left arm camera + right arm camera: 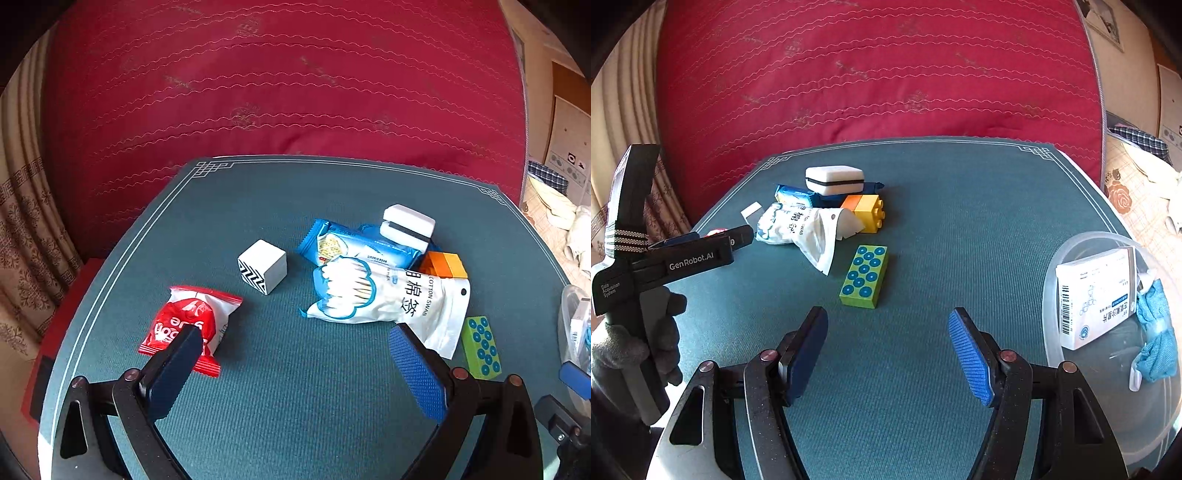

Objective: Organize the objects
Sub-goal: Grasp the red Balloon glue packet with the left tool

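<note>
Both claws stand released and empty: the left gripper (295, 354) low in its frame, the right gripper (888, 341) likewise. The green block (864, 276) lies mid-frame; the clear tub (1071, 254) sits at the right edge. The right claw should probably straddle the block's narrow sides before clenching.

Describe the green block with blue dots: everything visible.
The green block is a rectangular plastic-looking brick, lime green, its top face covered in blue ringed circles. It lies flat on the teal mat, dotted face up, long axis running away from the right-wrist camera. It sits apart from the yellow-orange brick. From the left wrist, the cotton swab bag lies right beside it; contact cannot be told. Neither gripper touches it.
</note>
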`<state>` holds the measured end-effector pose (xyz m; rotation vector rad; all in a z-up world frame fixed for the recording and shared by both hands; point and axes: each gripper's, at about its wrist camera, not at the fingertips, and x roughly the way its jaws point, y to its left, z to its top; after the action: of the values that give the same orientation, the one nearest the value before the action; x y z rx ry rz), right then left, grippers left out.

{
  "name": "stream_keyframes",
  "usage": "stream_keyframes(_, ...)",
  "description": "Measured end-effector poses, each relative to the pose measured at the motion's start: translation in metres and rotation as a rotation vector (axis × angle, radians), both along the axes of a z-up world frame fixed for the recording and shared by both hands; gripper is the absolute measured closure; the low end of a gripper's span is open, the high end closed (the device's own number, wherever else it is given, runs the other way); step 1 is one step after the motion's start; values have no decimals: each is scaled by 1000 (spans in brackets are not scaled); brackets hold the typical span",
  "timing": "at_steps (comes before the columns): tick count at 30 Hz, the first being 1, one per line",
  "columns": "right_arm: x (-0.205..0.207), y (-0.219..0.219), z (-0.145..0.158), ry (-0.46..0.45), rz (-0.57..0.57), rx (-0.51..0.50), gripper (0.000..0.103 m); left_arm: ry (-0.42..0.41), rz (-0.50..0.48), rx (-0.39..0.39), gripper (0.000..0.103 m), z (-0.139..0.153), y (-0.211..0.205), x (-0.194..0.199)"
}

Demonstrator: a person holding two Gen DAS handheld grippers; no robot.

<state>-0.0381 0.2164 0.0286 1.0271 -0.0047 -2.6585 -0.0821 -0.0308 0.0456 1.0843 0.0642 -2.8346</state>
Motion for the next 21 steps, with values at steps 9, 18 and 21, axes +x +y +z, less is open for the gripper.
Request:
stream_keyframes(9, -5, -16, -10, -28, 33, 10, 34, -6, 124, -6, 0, -3, -53, -12)
stream_keyframes(18, -12, -26, -16, -50, 56, 11, 34, -47, 182, 6, 1, -22, -81, -21)
stream_keyframes(21, -16, -29, -17, -59, 59, 7, 34, -53, 147, 2, 7, -22, -76, -24)
